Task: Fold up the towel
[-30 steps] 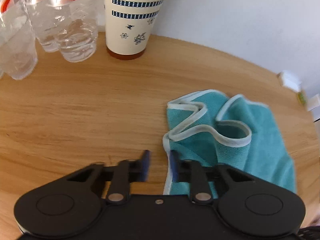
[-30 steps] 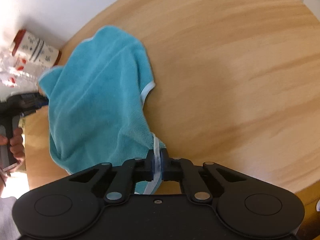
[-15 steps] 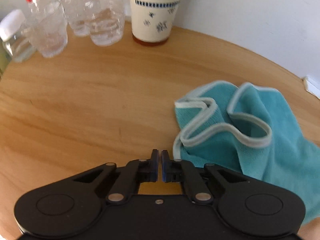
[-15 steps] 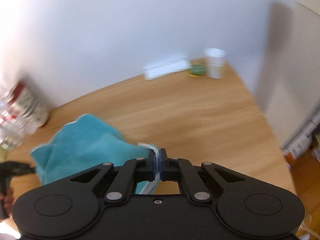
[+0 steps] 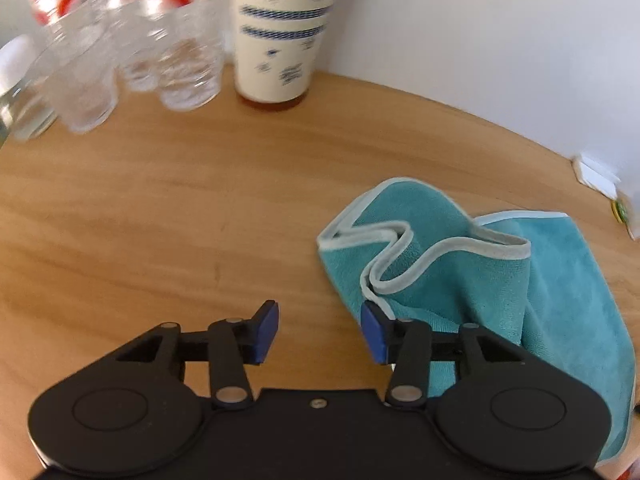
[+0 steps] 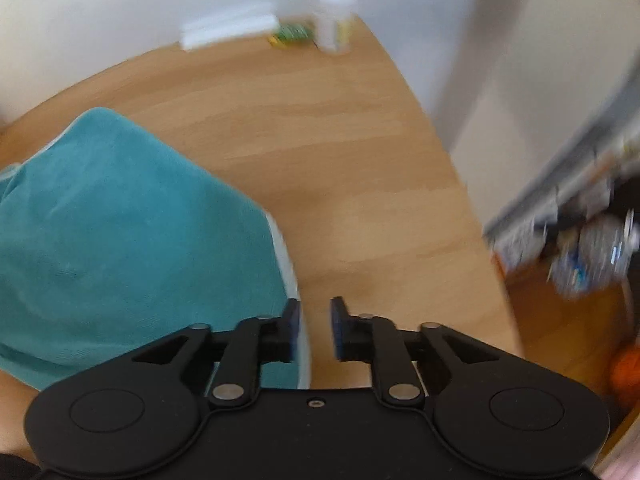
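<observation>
1. Gaping wide, the left gripper [image 5: 319, 330] jaws hold nothing.
2. Parted likewise, the right gripper [image 6: 315, 328] jaws grasp nothing.
3. The crumpled teal towel with white trim [image 5: 460, 280] lies between them on the round wooden surface [image 5: 160, 220].

Blurred bottles [image 5: 120, 40] (labels unreadable), towel [image 6: 120, 240] cut off left

One teal towel [image 5: 460, 280] lies just right of the left tongs' tips and left of the right tongs' tips. Ahead of the left tongs stands one patterned paper cup [image 5: 280, 32], with a blurred cluster of clear bottles [image 5: 132, 52] to its left, at least three. Far ahead of the right tongs: one white jar [image 6: 334, 18] and one white flat box [image 6: 228, 30].
</observation>
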`<state>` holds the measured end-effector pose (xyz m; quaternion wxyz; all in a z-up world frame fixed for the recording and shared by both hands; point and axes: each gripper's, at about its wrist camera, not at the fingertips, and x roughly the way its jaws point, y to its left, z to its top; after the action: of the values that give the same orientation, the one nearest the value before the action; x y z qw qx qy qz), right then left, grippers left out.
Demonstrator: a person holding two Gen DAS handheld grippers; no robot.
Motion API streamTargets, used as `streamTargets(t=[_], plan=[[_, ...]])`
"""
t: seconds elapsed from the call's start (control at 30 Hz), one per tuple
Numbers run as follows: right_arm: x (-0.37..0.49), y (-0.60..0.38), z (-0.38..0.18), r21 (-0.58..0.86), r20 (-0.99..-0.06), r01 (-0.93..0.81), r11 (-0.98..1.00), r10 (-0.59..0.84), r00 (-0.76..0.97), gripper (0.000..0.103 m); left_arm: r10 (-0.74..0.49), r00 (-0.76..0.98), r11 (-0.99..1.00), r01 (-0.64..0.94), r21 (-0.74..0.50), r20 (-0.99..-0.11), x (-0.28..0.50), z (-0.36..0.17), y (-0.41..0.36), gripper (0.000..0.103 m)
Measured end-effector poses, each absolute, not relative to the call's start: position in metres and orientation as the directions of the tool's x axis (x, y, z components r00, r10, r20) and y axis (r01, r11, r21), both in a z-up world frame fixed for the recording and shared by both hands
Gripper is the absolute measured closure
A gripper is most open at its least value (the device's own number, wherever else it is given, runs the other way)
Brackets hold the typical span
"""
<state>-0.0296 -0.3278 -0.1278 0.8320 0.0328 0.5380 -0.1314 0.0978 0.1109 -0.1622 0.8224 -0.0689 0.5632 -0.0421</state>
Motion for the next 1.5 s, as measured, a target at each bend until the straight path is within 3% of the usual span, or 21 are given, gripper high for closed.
streamTargets(t=[0.07, 0.17, 0.27, 0.33, 0.4, 0.57, 0.73, 0.93, 1.03, 1.13, 1.17, 1.23, 1.3, 1.33, 1.5], plan=[[-0.01, -0.331, -0.123, -0.071, -0.893, 0.21, 0.975, -0.156, 0.422, 0.062, -0.164, 0.34, 0.986, 0.018, -0.168, -0.926, 0.102, -0.163, 0.108, 0.057], [0.013, -0.328, -0.131, -0.072, -0.896, 0.137, 0.988, -0.124, 0.427, 0.062, -0.193, 0.293, 0.981, 0.024, -0.195, -0.936, 0.107, -0.169, 0.103, 0.058], [0.027, -0.323, -0.142, -0.085, -0.9, 0.099, 0.991, -0.119, 0.419, 0.062, -0.193, 0.279, 0.98, 0.011, -0.198, -0.941, 0.108, -0.173, 0.099, 0.066], [0.038, -0.321, -0.151, -0.052, -0.915, 0.071, 0.996, -0.076, 0.397, 0.064, -0.209, 0.277, 0.976, -0.003, -0.219, -0.938, 0.107, -0.173, 0.099, 0.082], [0.041, -0.322, -0.154, -0.025, -0.921, 0.054, 0.998, -0.044, 0.387, 0.071, -0.237, 0.273, 0.969, -0.009, -0.248, -0.933, 0.106, -0.172, 0.099, 0.092], [0.042, -0.325, -0.158, 0.037, -0.936, 0.051, 0.998, 0.016, 0.352, 0.095, -0.223, 0.284, 0.971, -0.022, -0.239, -0.933, 0.101, -0.172, 0.096, 0.096], [0.055, -0.333, -0.144, 0.101, -0.91, 0.105, 0.989, 0.049, 0.411, 0.099, -0.19, 0.307, 0.971, -0.082, -0.225, -0.933, 0.098, -0.169, 0.101, 0.103], [0.066, -0.341, -0.073, 0.139, -0.794, 0.112, 0.984, 0.042, 0.607, 0.099, -0.188, 0.433, 0.956, -0.125, -0.265, -0.882, 0.091, -0.129, 0.119, 0.103], [0.062, -0.342, -0.072, 0.034, -0.797, 0.129, 0.991, -0.051, 0.602, 0.099, -0.18, 0.42, 0.96, -0.12, -0.251, -0.889, 0.088, -0.128, 0.12, 0.102], [0.06, -0.34, -0.108, -0.148, -0.806, 0.124, 0.981, -0.192, 0.56, 0.086, -0.201, 0.373, 0.958, -0.119, -0.261, -0.906, 0.082, -0.139, 0.118, 0.1], [0.059, -0.342, -0.117, -0.179, -0.805, 0.142, 0.974, -0.228, 0.547, 0.081, -0.219, 0.357, 0.955, -0.111, -0.274, -0.908, 0.079, -0.143, 0.115, 0.098], [0.056, -0.346, -0.122, -0.167, -0.807, 0.173, 0.971, -0.236, 0.542, 0.081, -0.233, 0.325, 0.955, -0.099, -0.278, -0.917, 0.075, -0.148, 0.11, 0.071], [0.043, -0.353, -0.121, -0.097, -0.802, 0.219, 0.971, -0.207, 0.56, 0.073, -0.224, 0.329, 0.959, -0.094, -0.268, -0.917, 0.071, -0.151, 0.104, 0.058], [0.037, -0.357, -0.12, -0.058, -0.799, 0.242, 0.968, -0.191, 0.571, 0.064, -0.222, 0.334, 0.958, -0.098, -0.268, -0.916, 0.07, -0.152, 0.103, 0.058], [0.02, -0.366, -0.142, -0.016, -0.856, 0.223, 0.975, -0.129, 0.502, 0.063, -0.242, 0.314, 0.941, -0.153, -0.3, -0.918, 0.076, -0.163, 0.108, 0.058]])
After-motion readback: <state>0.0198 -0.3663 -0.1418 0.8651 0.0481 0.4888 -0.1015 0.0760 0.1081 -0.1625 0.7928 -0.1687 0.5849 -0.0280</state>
